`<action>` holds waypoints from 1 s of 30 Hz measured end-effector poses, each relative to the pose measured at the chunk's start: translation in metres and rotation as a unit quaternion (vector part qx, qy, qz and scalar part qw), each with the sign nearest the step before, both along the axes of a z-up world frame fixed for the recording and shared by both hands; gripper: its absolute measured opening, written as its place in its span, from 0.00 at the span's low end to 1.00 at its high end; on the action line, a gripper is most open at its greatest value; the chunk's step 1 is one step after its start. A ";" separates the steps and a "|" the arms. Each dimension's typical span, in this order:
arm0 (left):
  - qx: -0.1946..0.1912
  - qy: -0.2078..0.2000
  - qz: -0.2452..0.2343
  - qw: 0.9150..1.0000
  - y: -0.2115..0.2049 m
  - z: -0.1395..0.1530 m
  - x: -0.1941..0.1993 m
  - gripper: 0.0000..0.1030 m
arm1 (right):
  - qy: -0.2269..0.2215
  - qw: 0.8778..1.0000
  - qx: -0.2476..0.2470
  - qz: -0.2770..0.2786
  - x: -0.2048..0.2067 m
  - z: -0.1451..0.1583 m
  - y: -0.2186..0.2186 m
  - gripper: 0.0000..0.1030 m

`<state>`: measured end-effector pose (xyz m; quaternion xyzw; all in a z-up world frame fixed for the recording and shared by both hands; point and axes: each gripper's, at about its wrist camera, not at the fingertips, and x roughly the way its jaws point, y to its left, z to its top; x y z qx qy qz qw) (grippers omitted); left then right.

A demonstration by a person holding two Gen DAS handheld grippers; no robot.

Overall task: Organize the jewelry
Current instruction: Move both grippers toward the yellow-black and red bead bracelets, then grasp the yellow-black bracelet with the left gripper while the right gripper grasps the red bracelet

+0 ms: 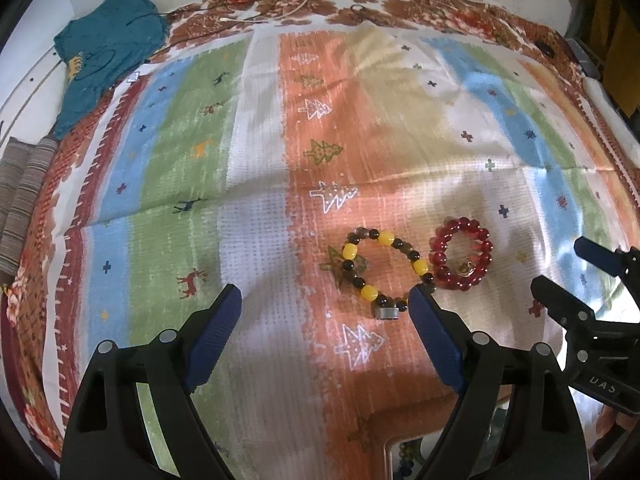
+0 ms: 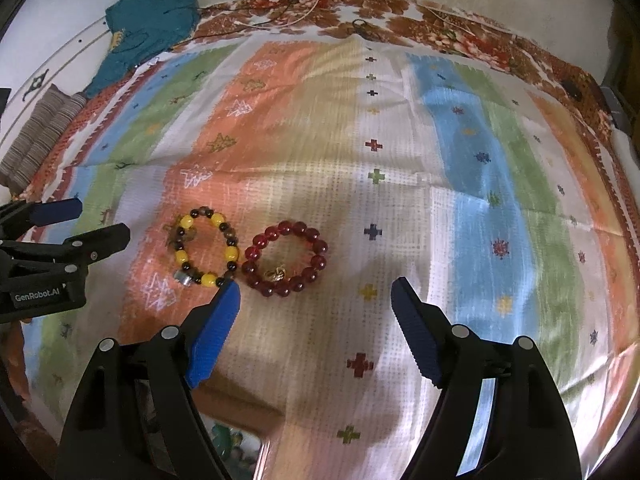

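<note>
Two bead bracelets lie side by side on a striped cloth. The yellow-and-dark bracelet [image 1: 384, 270] [image 2: 206, 246] has a small silver charm. The red bead bracelet [image 1: 461, 259] [image 2: 286, 258] has a gold charm inside its ring. My left gripper [image 1: 326, 296] is open above the cloth, its right fingertip close to the yellow bracelet's near edge. My right gripper [image 2: 316, 290] is open too, its left fingertip near where the two bracelets meet. Neither holds anything. Each gripper also shows at the edge of the other's view.
The striped, patterned cloth [image 1: 256, 152] covers a bed-like surface. A teal garment [image 1: 108, 48] lies at the far left, a striped cushion [image 1: 24, 196] below it. Thin cords [image 1: 280, 12] lie along the far edge. A box of beads [image 2: 228, 452] shows at the near edge.
</note>
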<state>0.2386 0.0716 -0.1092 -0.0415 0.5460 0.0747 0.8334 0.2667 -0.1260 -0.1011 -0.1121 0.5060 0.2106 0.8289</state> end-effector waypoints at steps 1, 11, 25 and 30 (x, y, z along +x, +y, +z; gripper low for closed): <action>0.001 0.001 -0.002 1.000 -0.001 -0.001 0.002 0.82 | 0.001 1.000 -0.003 0.002 0.001 -0.002 0.001 0.76; 0.005 0.026 -0.014 1.000 0.000 -0.022 0.019 0.82 | 0.018 1.000 -0.021 0.000 0.019 -0.023 0.007 0.76; 0.007 0.054 -0.019 0.998 0.006 -0.050 0.036 0.80 | 0.036 0.999 -0.036 -0.013 0.044 -0.047 0.010 0.76; 0.005 0.057 -0.025 0.998 0.005 -0.055 0.042 0.78 | 0.044 0.998 -0.035 -0.010 0.050 -0.055 0.015 0.75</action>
